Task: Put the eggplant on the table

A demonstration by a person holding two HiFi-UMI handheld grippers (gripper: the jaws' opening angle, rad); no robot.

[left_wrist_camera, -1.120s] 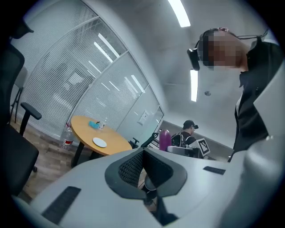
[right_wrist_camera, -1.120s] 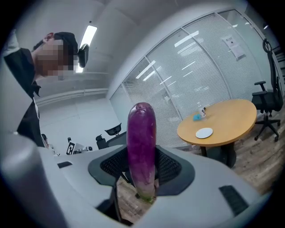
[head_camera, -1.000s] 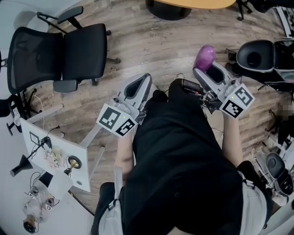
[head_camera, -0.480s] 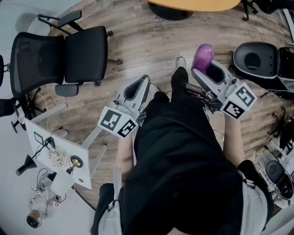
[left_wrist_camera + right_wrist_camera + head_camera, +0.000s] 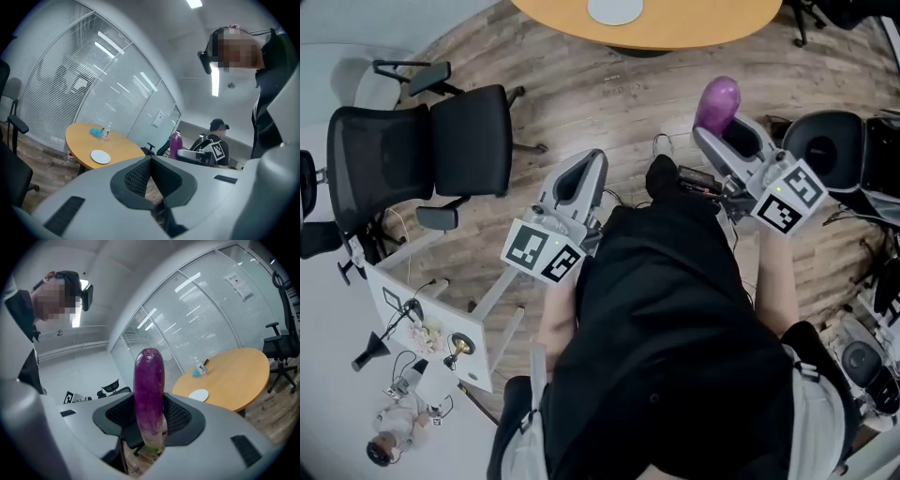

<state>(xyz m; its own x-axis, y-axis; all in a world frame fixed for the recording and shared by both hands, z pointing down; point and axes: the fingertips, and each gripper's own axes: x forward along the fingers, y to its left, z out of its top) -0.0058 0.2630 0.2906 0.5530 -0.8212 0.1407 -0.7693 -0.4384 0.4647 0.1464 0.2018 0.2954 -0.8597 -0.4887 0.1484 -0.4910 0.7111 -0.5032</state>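
Observation:
A purple eggplant (image 5: 718, 101) stands upright between the jaws of my right gripper (image 5: 712, 127), which is shut on its lower part. The right gripper view shows the eggplant (image 5: 149, 385) pinched between the black pads (image 5: 180, 416). My left gripper (image 5: 596, 157) is held beside it at the left, shut with nothing in it; its pads meet at the tip (image 5: 151, 160). The round orange table (image 5: 675, 28) lies ahead at the top of the head view, still some way beyond both grippers. From the left gripper view, the eggplant (image 5: 176, 144) shows to the right.
A white plate (image 5: 614, 9) lies on the table, with a bottle and a blue thing (image 5: 199, 371) farther back. Black office chairs stand at left (image 5: 422, 141) and right (image 5: 830, 150). A small white table (image 5: 422, 319) with cables is at lower left. A second person (image 5: 216, 136) is behind.
Both grippers and the person have moved forward over the wooden floor, the eggplant still held. The orange table and its plate have come into the head view.

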